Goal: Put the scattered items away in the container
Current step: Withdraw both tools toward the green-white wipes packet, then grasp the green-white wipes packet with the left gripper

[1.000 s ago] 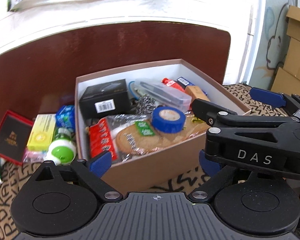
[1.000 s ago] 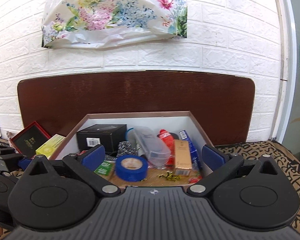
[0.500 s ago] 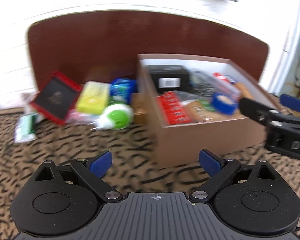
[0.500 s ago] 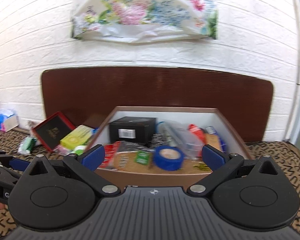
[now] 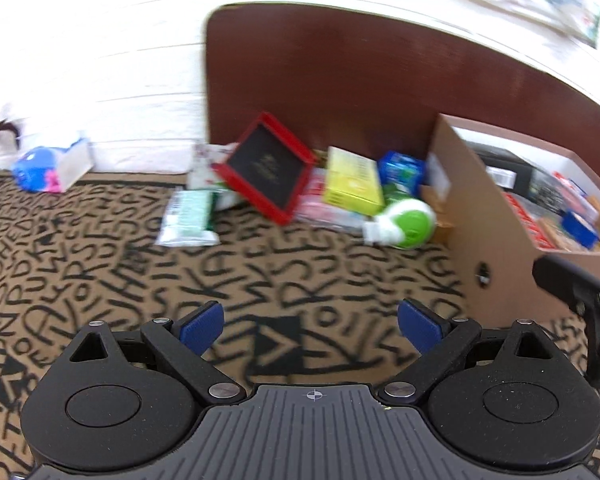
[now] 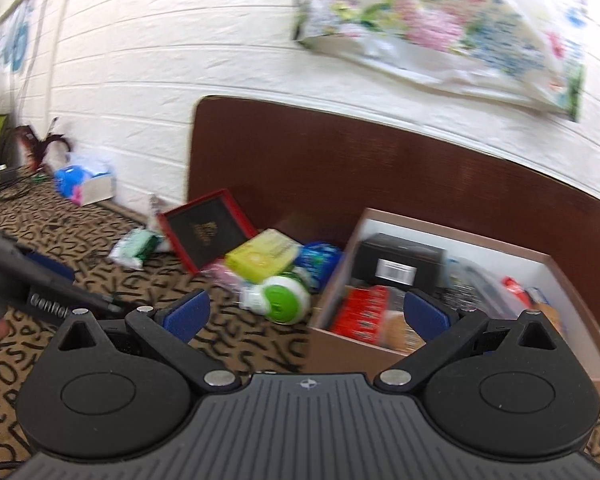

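Observation:
A brown cardboard box stands at the right, filled with several items, among them a black box and a red packet. Left of it lie a red-framed black case, a yellow box, a blue packet, a green-and-white round item and a pale green pack. My left gripper is open and empty over the patterned cloth. My right gripper is open and empty, in front of the box.
A dark wooden board leans on the white brick wall behind the box. A tissue box with a blue toy sits at the far left. A floral bag hangs on the wall. The cloth carries black letters.
Both views have swung left, away from the box and toward the loose items beside it. The box now lies at the right edge. Both grippers stay open and empty.

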`<state>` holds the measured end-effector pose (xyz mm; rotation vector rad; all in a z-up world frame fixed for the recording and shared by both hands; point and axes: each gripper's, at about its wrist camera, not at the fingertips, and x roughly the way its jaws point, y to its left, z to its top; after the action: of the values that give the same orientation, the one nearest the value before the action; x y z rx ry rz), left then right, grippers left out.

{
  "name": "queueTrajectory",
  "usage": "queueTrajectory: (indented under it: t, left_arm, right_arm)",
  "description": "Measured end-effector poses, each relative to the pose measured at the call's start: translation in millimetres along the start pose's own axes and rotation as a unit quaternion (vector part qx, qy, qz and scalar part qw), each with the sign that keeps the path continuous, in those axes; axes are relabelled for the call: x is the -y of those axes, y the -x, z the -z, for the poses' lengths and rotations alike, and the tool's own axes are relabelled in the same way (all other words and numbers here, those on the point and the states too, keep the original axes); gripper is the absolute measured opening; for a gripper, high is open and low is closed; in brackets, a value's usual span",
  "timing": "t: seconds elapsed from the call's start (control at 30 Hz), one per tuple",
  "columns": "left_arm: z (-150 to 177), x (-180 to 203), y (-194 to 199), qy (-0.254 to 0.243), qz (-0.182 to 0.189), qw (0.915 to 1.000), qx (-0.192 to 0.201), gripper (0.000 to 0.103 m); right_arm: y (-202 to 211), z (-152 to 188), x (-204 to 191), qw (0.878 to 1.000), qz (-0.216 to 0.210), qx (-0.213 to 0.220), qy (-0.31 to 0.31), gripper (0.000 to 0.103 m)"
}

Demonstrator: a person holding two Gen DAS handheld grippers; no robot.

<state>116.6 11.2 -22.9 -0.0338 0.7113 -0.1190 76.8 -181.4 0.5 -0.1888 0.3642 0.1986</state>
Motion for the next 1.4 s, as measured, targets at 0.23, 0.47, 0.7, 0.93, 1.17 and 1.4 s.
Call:
queueTrajectory:
  t: [0.23, 0.47, 0.7, 0.93, 1.17, 1.4]
  left_arm:
    - [-14, -43, -8, 0.027, -0.02, 0.9994, 0.003, 0.099]
    - [-24, -77, -35, 0.041, -0.046, 0.9981, -0.007, 0.098]
    - [-36, -104, -76, 0.046, -0.06, 0.9968, -0.026, 0.097]
    - [-50, -123, -115, 0.057, -0.055, 0.9961, -0.038, 0.094]
    - [-63, -133, -143, 0.057, -0.044, 0.9963, -0.047, 0.092]
    - [-72, -137, -165, 0.041, -0.022, 0.9973, -0.057, 0.093]
  right_arm:
    - [-35, -8, -38, 0.998, -0.058, -0.01, 0.005, 0.102]
    - [-84, -7, -69, 0.996, -0.083, -0.034, 0.026, 0.098]
    - [-127, -7, -89, 0.992, -0.109, -0.053, 0.037, 0.087]
    - [-167, -7, -103, 0.99, -0.118, -0.07, 0.045, 0.076]
    - [-192, -4, -124, 0.984, -0.152, -0.085, 0.048, 0.071]
    - [-213, -8, -149, 0.979, -0.18, -0.08, 0.056, 0.071]
